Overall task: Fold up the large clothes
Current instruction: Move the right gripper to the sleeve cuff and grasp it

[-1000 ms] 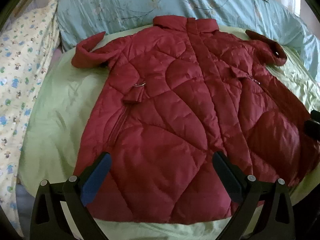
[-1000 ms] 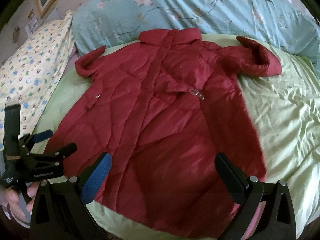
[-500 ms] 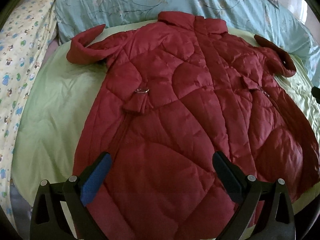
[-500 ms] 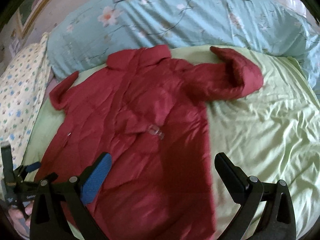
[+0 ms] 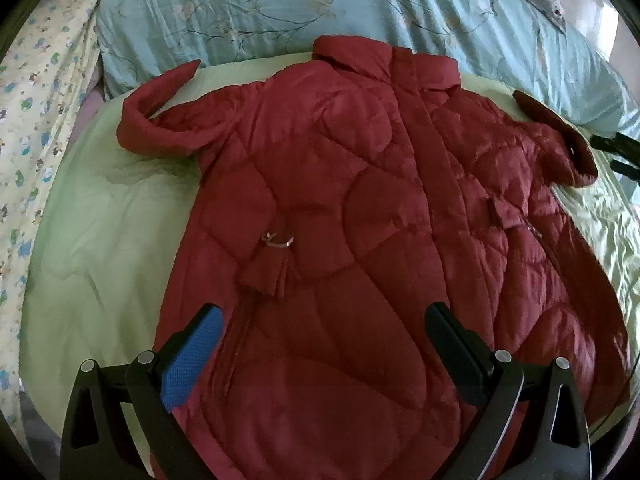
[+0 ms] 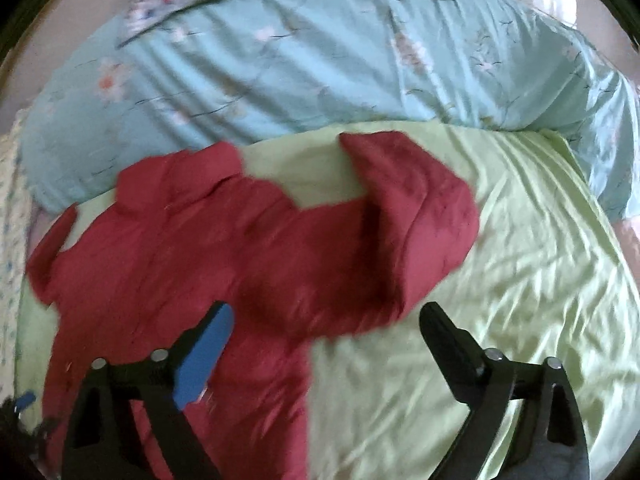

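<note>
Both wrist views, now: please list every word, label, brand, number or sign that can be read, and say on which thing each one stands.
No text can be read in either view.
Red coat: no label or brand shows; its metal buckle carries no marking that can be made out.
Blue floral quilt, patterned cloth and green sheet: printed pictures only, no words.
Left gripper and right gripper: no lettering visible.

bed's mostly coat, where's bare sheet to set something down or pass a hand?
Widest free patch: green sheet right of the coat's folded sleeve, up to the blue quilt. A narrower strip lies between the coat and the yellow printed pillow. The middle is fully covered.
</note>
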Available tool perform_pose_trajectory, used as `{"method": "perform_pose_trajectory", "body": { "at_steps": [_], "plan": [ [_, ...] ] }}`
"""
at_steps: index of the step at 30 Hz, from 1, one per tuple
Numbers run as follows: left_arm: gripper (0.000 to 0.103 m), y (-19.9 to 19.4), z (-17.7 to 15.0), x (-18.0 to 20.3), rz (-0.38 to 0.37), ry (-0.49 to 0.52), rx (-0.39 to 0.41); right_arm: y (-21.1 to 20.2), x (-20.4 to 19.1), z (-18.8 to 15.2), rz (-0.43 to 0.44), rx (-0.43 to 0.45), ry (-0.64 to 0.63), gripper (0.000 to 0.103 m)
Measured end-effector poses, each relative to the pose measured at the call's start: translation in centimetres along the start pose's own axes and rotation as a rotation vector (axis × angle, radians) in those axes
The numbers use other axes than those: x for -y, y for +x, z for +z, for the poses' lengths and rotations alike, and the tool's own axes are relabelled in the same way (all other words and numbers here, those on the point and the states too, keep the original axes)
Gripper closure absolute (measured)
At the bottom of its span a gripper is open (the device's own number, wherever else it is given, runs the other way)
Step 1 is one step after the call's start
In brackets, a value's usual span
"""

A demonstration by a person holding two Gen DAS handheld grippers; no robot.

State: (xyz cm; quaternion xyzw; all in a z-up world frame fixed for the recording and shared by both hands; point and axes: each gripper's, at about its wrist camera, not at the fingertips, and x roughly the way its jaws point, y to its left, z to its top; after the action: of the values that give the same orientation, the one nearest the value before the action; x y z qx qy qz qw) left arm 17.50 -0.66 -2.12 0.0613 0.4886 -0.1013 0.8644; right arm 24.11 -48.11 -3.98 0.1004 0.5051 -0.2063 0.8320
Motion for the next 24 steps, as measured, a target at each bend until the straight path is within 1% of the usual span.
{"method": "perform_pose_trajectory", "body": {
  "at_steps": [1,4,7,9,11,13,14,15,16,18,21,24],
  "plan": [
    [0.001,0.2,0.3,-0.1,-0.001,-0.003,0.000,0.8,0.2,1.0,-0.009,-0.004,0.009,0.017],
    [0.001,1.5,1.3,-0.4,-0.006,-0.012,-0.010,3.8,0.4,4.4,-0.089,-0.010,-0.004,0.020],
    [0.001,2.5,2.2,-0.6,-0.018,-0.021,-0.018,7.0,1.0,6.9,-0.149,-0.031,0.003,0.023],
    [0.001,3.1,2.7,-0.7,-0.020,-0.025,-0.023,8.7,1.7,8.0,-0.179,-0.049,0.009,0.028],
    [0.001,3.8,3.1,-0.7,-0.023,-0.029,-0.029,10.2,2.4,8.7,-0.212,-0.067,0.006,0.029],
    [0.001,4.4,3.5,-0.7,-0.028,-0.036,-0.036,12.0,3.1,9.3,-0.215,-0.092,0.001,0.030],
    [0.001,4.7,3.6,-0.7,-0.028,-0.038,-0.039,12.3,3.1,9.3,-0.215,-0.101,0.000,0.032],
    [0.001,5.0,3.8,-0.6,-0.030,-0.039,-0.043,13.0,3.4,9.4,-0.215,-0.116,0.002,0.041],
    [0.001,5.1,3.8,-0.7,-0.032,-0.040,-0.045,13.5,3.6,9.4,-0.216,-0.124,0.007,0.060],
    [0.001,5.5,4.0,-0.6,-0.037,-0.043,-0.049,13.6,3.7,9.4,-0.196,-0.124,0.020,0.084],
    [0.001,5.6,4.0,-0.7,-0.051,-0.051,-0.051,12.4,2.8,9.3,-0.167,-0.087,0.006,0.089],
    [0.001,5.8,3.9,-0.8,-0.060,-0.058,-0.054,10.6,1.3,8.9,-0.102,-0.049,-0.012,0.091]
  ]
}}
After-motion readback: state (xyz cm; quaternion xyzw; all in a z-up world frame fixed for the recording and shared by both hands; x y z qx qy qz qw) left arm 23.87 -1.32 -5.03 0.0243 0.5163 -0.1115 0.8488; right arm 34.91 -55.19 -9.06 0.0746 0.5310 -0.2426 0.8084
